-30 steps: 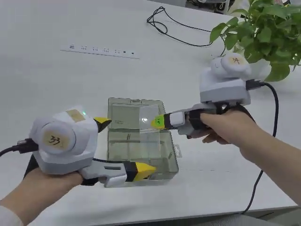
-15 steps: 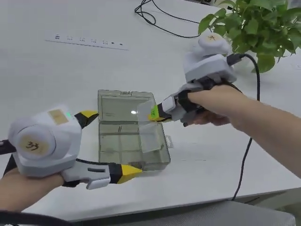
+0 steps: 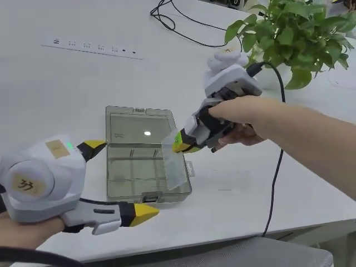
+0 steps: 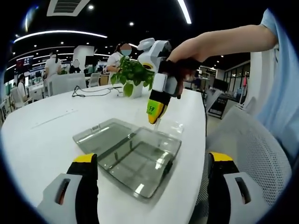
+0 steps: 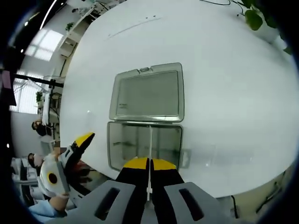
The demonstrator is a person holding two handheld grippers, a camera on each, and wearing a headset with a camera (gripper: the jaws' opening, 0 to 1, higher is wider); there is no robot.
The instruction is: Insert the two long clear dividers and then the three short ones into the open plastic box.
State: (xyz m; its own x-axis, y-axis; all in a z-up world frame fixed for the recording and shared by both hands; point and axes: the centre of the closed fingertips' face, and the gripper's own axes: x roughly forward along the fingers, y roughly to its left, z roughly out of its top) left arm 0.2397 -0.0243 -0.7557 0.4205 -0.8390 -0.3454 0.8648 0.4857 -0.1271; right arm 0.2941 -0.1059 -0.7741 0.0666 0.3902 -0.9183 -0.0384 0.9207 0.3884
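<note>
Right gripper (image 3: 179,147) comes first for us in the head view: its yellow-tipped jaws are clamped on the upper edge of a clear divider (image 3: 176,168), which hangs steeply down over the right end of the box (image 3: 133,196). A second ago that sheet lay much flatter, up near the hinge side; now we see it tipped toward upright and carried across to the right-hand wall, so we judge the aligning is under way and the pressing-in is not yet done. The box sits open near the near edge of the white table (image 3: 55,94), its lid (image 3: 139,125) laid flat on the far side. Left gripper (image 3: 129,177) waits at the box's near-left corner, jaws spread wide and holding nothing, much as it did a second back. In the left gripper view, we look between those parted jaws at the box from its end, with the other gripper's tip above the far rim and the clear sheet faint beneath it; a plant (image 4: 133,74) stands behind. In the right gripper view, the pinched divider shows edge-on as a thin pale line running out from the closed jaws across the tray, roughly square to its long walls. We cannot tell whether its lower edge has met any slot, nor whether other dividers are already seated.
</note>
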